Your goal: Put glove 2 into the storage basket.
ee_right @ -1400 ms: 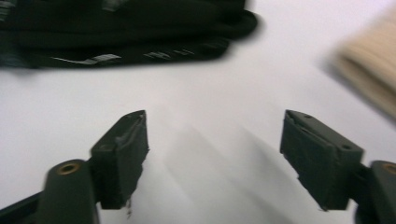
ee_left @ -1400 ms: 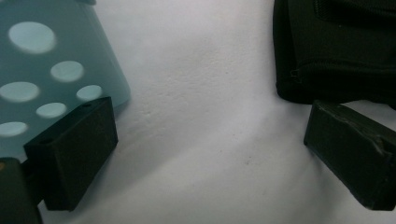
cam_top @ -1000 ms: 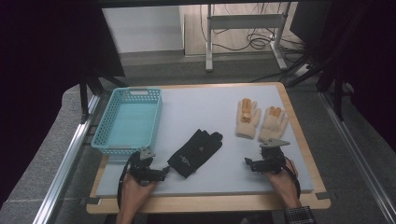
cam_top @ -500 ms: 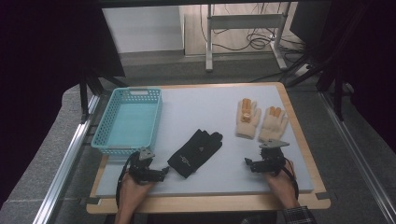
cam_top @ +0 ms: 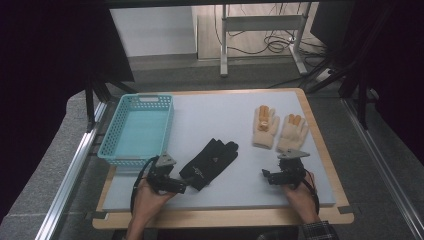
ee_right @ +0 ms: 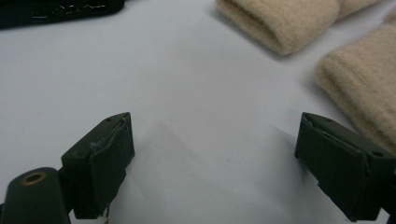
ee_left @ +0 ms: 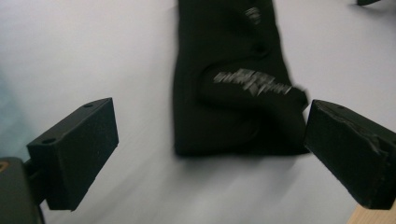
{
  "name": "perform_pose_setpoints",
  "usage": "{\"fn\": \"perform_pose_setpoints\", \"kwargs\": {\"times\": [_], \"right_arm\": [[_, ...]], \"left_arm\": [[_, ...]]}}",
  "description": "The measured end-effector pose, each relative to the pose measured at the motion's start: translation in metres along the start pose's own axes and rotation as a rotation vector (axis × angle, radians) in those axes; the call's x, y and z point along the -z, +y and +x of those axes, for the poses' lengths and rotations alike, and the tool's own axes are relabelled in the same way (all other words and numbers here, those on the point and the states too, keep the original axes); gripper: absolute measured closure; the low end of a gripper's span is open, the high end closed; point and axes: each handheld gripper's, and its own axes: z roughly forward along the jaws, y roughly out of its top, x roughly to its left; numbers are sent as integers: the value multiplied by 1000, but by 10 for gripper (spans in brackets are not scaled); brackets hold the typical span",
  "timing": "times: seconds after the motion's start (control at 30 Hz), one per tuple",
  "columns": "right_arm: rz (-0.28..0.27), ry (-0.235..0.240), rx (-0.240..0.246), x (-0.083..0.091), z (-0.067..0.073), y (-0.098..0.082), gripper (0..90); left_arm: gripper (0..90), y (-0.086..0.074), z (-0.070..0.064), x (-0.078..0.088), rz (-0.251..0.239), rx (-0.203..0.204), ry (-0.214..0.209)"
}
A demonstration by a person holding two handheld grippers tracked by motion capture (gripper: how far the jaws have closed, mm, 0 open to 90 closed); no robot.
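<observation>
1. The left gripper (ee_left: 210, 154) has its jaws spread wide, low over the table (cam_top: 220, 112), pinching nothing. The cuff of the black glove (ee_left: 233, 88) lies flat between the jaws and just ahead of them, nearer the right jaw, not yet touched.
2. The right gripper (ee_right: 215, 163) is spread as wide over bare table, empty. The two beige gloves (ee_right: 299, 23) lie ahead and to its right, apart from the jaws.
3. The step looks like the approach to picking up the black glove. The next move calls for easing forward over the cuff, then closing.
4. A basket (cam_top: 116, 150), empty, stands just beyond the left gripper (cam_top: 172, 184), a likely destination.
</observation>
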Motion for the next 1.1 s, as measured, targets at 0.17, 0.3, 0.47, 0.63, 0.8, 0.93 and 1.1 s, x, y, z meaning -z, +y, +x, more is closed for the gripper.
{"fn": "perform_pose_setpoints", "kwargs": {"times": [0.17, 0.3, 0.47, 0.63, 0.8, 0.93, 1.1], "right_arm": [[0, 0, 0, 0, 0, 0, 112], [-2, 0, 0, 0, 0, 0, 113], [-2, 0, -1, 0, 0, 0, 112], [-2, 0, -1, 0, 0, 0, 113], [0, 0, 0, 0, 0, 0, 113], [0, 0, 1, 0, 0, 0, 112], [-2, 0, 1, 0, 0, 0, 112]], "left_arm": [[22, 28, -8, -29, 53, -23, -44], [7, 43, -8, -50, 105, -22, -50], [0, 53, 2, -71, 181, 15, -68], [0, 51, 1, -86, 247, 18, -103], [0, 49, -13, -86, 274, -53, -53], [0, 45, -26, -88, 289, -114, -5], [57, 47, -30, -84, 288, -85, 18]]}}
